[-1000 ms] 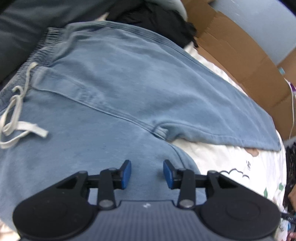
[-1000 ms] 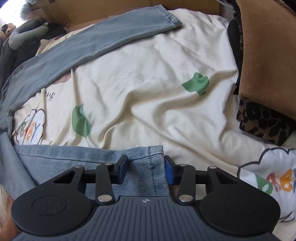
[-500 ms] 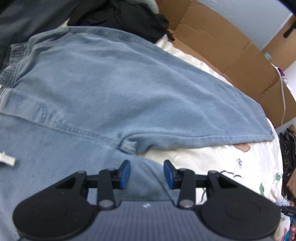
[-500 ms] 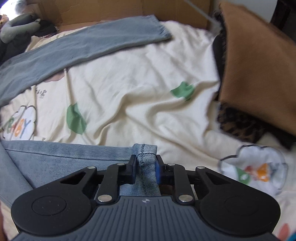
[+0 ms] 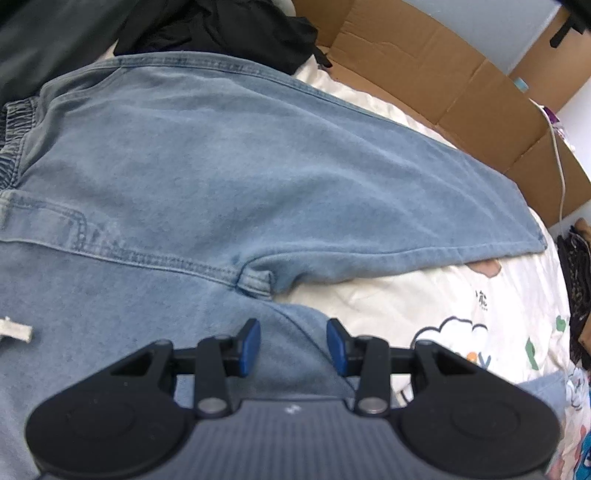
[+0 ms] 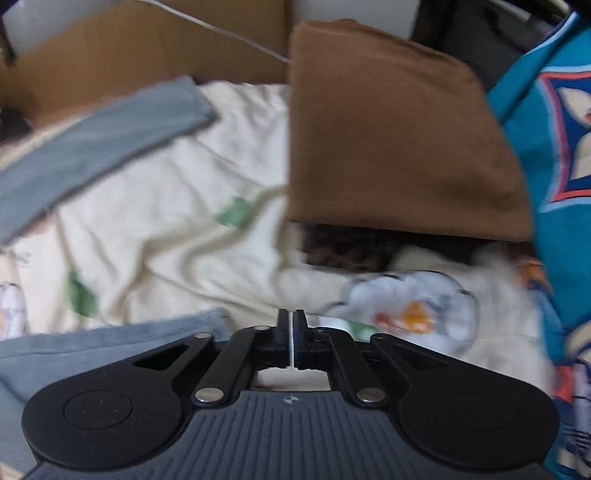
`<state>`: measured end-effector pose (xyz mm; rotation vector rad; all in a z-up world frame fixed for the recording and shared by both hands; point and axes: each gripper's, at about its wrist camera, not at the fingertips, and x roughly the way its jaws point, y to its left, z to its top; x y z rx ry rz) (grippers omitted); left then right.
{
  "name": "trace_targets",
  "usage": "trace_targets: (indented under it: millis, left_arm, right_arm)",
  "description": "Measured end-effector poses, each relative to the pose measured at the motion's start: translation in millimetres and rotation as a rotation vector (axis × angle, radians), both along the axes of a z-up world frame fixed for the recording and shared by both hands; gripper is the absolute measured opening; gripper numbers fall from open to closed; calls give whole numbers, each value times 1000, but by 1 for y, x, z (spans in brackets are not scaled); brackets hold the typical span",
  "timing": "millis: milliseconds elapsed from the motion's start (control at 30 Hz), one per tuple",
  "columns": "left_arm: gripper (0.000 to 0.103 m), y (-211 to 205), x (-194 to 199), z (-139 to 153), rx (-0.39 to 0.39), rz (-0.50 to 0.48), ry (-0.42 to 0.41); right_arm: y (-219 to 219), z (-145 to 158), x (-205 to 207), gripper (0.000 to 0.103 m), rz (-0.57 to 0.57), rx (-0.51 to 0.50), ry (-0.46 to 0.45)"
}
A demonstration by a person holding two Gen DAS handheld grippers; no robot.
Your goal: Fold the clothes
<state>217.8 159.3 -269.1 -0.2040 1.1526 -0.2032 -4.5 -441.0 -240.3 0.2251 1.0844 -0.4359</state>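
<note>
Light blue jeans (image 5: 258, 177) lie spread on a cream printed bedsheet (image 5: 424, 295), the far leg stretching right. My left gripper (image 5: 293, 347) hovers open just below the crotch seam, over the near leg's inner edge, with nothing pinched. In the right wrist view, which is blurred, the far leg (image 6: 103, 140) lies at upper left. The near leg's hem end (image 6: 147, 336) lies just left of my right gripper (image 6: 293, 332). Its jaws are closing the last bit. The pads nearly touch, with a thin pale sliver and no denim showing between them.
A folded brown garment (image 6: 388, 140) rests on leopard-print fabric (image 6: 351, 247) at the right, beside teal patterned cloth (image 6: 561, 147). Cardboard (image 5: 443, 81) walls the far side of the bed, with a white cable (image 5: 561, 166) along it. Black clothing (image 5: 221, 26) is piled beyond the waistband.
My right gripper closed on the near leg's hem, then rose and swung right; the hem now lies left of its pads. My left gripper slid right along the jeans, still open.
</note>
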Motion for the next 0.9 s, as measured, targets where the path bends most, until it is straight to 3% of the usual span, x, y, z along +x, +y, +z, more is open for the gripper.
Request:
trace_targets:
  millis: [100, 133, 200, 467, 733, 800, 833, 900]
  left_arm:
    - [42, 1, 1, -1, 2, -1, 8]
    - [42, 0, 1, 0, 3, -3, 9]
    - [42, 0, 1, 1, 7, -7, 9]
    - [43, 2, -3, 0, 19, -6, 23]
    - [43, 7, -8, -5, 27, 16, 45]
    - [43, 6, -9, -6, 32, 21, 46]
    - [43, 6, -10, -7, 36, 25, 48]
    - [43, 4, -11, -8, 42, 31, 52]
  right_arm:
    - [4, -10, 8, 19, 56, 67, -3]
    - [4, -14, 11, 37, 65, 93, 1]
    - [8, -22, 19, 48, 115, 127, 15]
    - [21, -58, 45, 48, 370, 148, 123]
    - [35, -74, 68, 51, 579, 139, 182]
    - [41, -72, 73, 47, 632, 127, 215]
    - [46, -71, 75, 37, 669, 116, 229]
    - [62, -67, 75, 29, 770, 56, 261]
